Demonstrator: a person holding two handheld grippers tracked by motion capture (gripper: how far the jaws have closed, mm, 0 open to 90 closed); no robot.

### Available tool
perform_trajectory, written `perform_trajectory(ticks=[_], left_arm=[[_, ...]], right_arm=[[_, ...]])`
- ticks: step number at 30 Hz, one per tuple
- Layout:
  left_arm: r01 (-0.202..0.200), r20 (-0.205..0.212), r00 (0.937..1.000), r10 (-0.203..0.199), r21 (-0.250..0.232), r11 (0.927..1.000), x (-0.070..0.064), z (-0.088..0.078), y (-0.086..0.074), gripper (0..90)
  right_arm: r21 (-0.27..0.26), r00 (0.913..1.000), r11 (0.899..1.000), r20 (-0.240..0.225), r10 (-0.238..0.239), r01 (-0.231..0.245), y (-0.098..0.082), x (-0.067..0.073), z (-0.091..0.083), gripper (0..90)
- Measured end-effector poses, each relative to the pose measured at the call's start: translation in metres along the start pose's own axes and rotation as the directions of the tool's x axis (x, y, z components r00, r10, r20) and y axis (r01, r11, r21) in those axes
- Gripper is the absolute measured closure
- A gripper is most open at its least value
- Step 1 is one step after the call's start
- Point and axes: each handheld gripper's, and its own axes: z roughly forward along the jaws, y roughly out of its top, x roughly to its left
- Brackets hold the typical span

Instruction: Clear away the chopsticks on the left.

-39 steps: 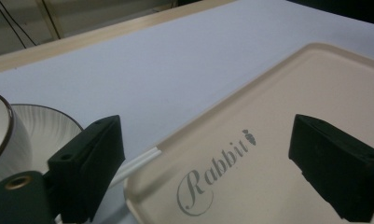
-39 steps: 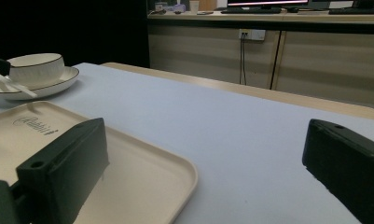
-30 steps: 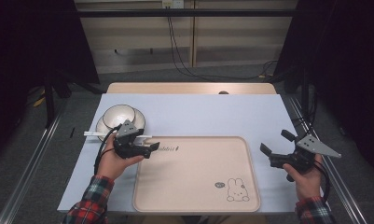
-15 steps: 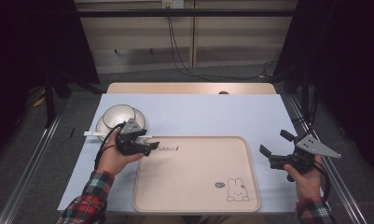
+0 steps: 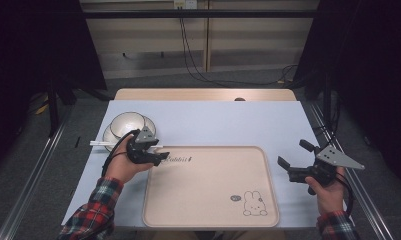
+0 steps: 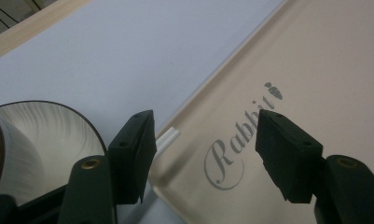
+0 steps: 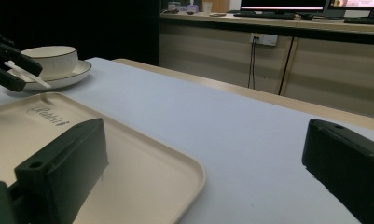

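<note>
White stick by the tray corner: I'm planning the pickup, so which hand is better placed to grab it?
Left. The left tongs have just been closing with the white stick between them; the right tongs hover open across the tray.

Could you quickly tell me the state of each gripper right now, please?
Left gripper: open, jaws just been closing, nothing pressed between them; a white stick lies beside one jaw.
Right gripper: open, holding nothing.

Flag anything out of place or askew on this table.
Nothing spilled or damaged. One oddity: a white stick lies loose on the table, passing under the left hand-held gripper, its tip against the tray's corner.
</note>
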Motion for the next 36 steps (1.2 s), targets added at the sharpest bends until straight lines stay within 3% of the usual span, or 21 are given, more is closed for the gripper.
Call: perform_trajectory(ticks=[3, 4, 9, 12, 36], left_arm=[[-0.006, -0.001, 1.0, 0.006, 0.01, 0.9999, 0.0, 0.001, -0.001, 40.6], [-0.029, 0.002, 0.9996, 0.029, 0.024, 0.9993, 0.0, 0.001, -0.002, 41.6], [-0.037, -0.01, 0.9993, 0.037, 0.039, 0.9986, 0.003, 0.003, -0.004, 45.5], [-0.067, 0.0, 0.9977, 0.067, 0.06, 0.9959, 0.007, 0.003, -0.005, 48.7], [-0.095, -0.02, 0.9952, 0.096, 0.069, 0.9931, 0.015, 0.006, -0.009, 53.0]], right_arm=[[-0.002, 0.9999, 1.0, -0.003, -0.012, 0.012, 0.0, 0.0, 0.0, 0.0], [0.002, 0.9999, 1.0, -0.004, -0.014, 0.014, 0.0, 0.0, 0.0, 0.0], [0.006, 0.9999, 1.0, -0.004, -0.017, 0.017, -0.001, 0.0, 0.0, 0.0], [0.009, 0.9998, 1.0, -0.006, -0.017, 0.018, 0.0, 0.0, 0.0, 0.0], [0.022, 0.9994, 0.999, -0.012, -0.032, 0.032, -0.002, 0.001, 0.002, 0.0]])
